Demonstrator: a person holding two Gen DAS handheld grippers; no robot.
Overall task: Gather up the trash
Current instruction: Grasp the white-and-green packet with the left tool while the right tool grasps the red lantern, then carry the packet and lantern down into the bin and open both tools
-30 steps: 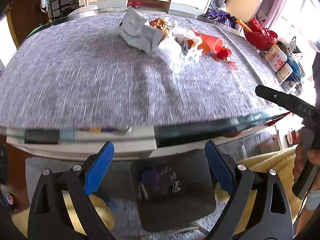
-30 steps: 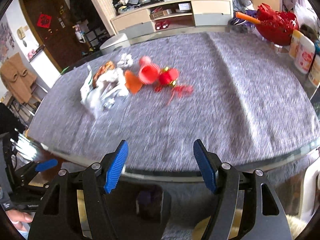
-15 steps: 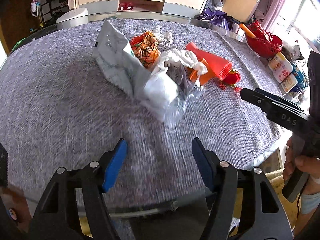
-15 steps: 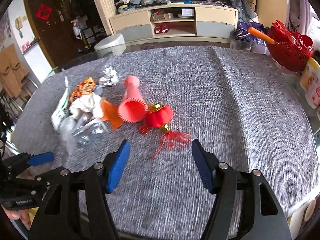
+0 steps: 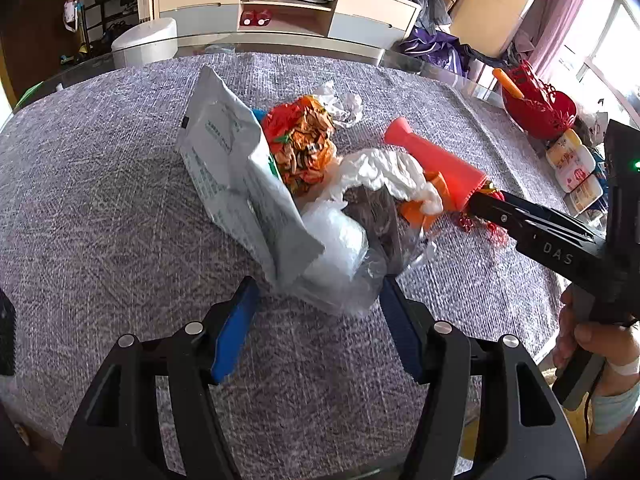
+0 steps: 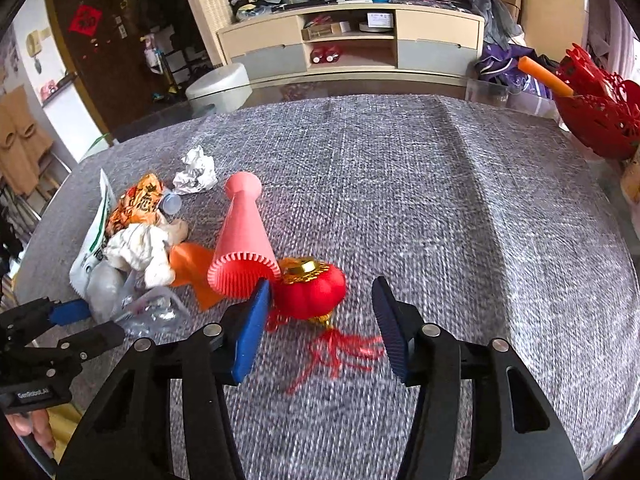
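Observation:
A pile of trash lies on the grey tablecloth: a clear plastic bag (image 5: 340, 256), a white printed pouch (image 5: 232, 164), an orange crumpled wrapper (image 5: 308, 148), white tissue (image 5: 384, 168), a pink cone (image 6: 242, 236) and a red lantern ornament (image 6: 312, 288) with tassel. My left gripper (image 5: 318, 320) is open, its fingertips on either side of the clear bag's near end. My right gripper (image 6: 320, 328) is open, its left fingertip beside the lantern and cone mouth. Each gripper shows in the other's view.
A crumpled white paper ball (image 6: 196, 170) lies behind the pile. A red basket (image 6: 600, 120) and bottles (image 5: 572, 164) stand at the table's right edge. The grey cloth (image 6: 460, 220) stretches right of the pile. A cabinet (image 6: 352, 46) and white bin (image 6: 218, 88) stand beyond.
Both grippers have moved forward from the table's near edge over the cloth to the trash pile; the left now flanks the clear bag, the right reaches the lantern.

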